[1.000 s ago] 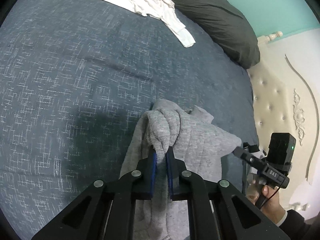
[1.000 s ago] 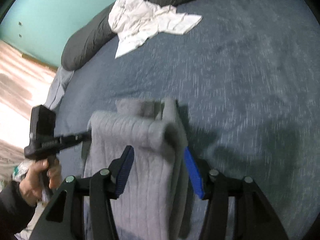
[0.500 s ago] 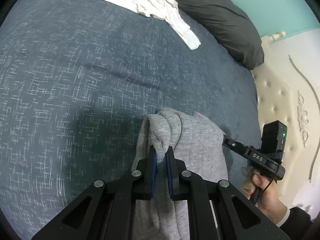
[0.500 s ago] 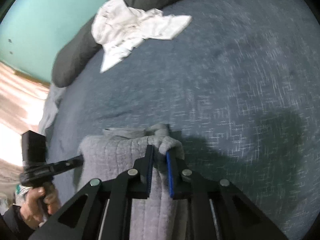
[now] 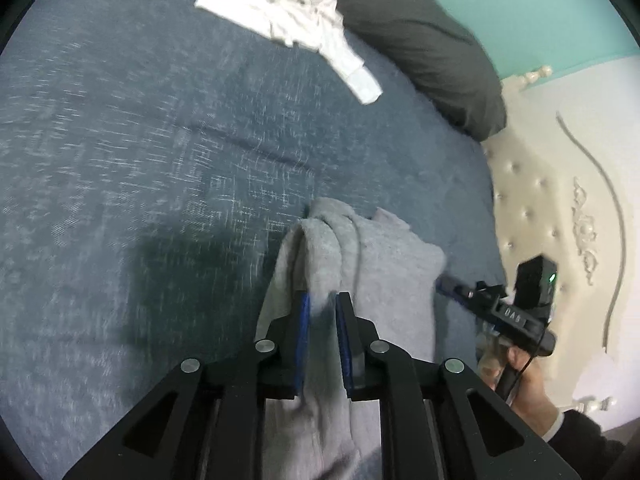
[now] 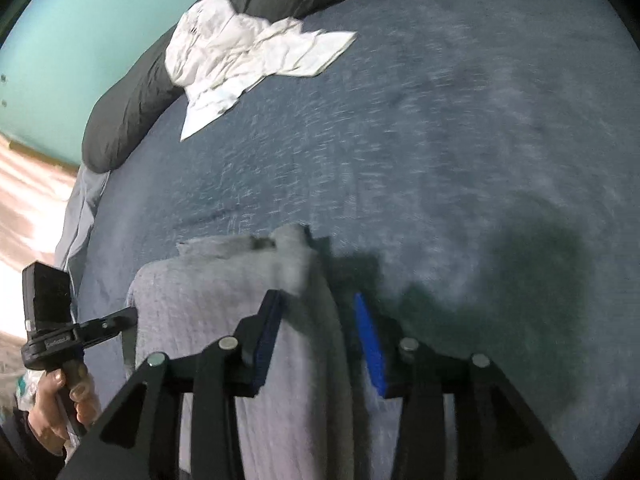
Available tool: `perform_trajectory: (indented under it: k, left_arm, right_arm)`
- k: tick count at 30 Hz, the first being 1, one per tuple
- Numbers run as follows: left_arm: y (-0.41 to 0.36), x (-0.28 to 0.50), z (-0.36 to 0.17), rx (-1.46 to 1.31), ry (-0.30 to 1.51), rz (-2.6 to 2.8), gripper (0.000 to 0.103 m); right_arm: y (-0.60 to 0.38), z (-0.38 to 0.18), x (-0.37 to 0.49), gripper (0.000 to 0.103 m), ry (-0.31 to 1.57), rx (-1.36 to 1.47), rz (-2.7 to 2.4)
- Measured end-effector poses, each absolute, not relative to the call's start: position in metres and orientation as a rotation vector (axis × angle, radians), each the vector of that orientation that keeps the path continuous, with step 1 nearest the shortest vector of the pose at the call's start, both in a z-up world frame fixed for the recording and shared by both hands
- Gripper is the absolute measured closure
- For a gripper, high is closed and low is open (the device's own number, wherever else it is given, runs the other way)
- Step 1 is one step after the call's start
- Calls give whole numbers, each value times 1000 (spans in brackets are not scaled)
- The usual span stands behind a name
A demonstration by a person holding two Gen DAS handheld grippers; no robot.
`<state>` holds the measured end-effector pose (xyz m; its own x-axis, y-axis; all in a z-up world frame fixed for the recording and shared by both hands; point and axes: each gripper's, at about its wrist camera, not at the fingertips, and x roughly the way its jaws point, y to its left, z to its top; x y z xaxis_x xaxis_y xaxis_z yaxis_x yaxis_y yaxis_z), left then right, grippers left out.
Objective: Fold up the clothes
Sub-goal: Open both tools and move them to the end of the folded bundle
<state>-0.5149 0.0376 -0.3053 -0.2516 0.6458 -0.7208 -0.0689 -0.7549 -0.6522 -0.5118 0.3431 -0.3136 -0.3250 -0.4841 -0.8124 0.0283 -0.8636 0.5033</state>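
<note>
A grey knit garment [image 5: 392,272] lies folded on the dark blue bedcover [image 5: 140,160]. My left gripper [image 5: 322,298] has its blue pads on a bunched fold at the garment's left edge, and its jaws are opening. In the right wrist view the same garment [image 6: 208,304] runs under my right gripper [image 6: 317,296]. Its jaws are opening and stand apart, with the garment's right edge lying loose between them. Each view shows the other gripper, held by a hand, at the garment's far side.
A crumpled white garment [image 5: 288,4] lies at the far side of the bed, partly on a long dark pillow [image 5: 420,52]. A cream tufted headboard [image 5: 528,208] borders the bed on the right of the left wrist view. Teal wall behind.
The right gripper closed on the garment's edge half a second ago and has since spread its jaws off it. The left pads have parted slightly on their fold.
</note>
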Motion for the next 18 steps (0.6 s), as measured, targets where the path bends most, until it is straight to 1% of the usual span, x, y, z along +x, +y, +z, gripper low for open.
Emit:
perform_trajectory:
  k: [2,3,5,11,15,18]
  left_arm:
    - [30,-498,-296,-1516,-704,2067,82]
    - [26,-489,-291,-1503,-705,2075,82]
    - [26,-470,-289,-1507,-695,2067,78]
    - [37,-413,-298,-1534,-589,2038,76]
    - [30,-391,-309,-1537,-575,2038,76]
    - [17,-388,-315,-1557,-649,2045,76]
  right_arm:
    - [355,-311,-493,63,-646,1577,-2231]
    - [360,-309,-481,63,-671,1573,-2222]
    - [365,-310,-459,62,-694,1578,-2205]
    - [369,-327,-397,62,-760,1633,-2144]
    - [370,-337,-370,62,-828,1635,-2113]
    - [368,-338,-361,62,-838,1630,-2113]
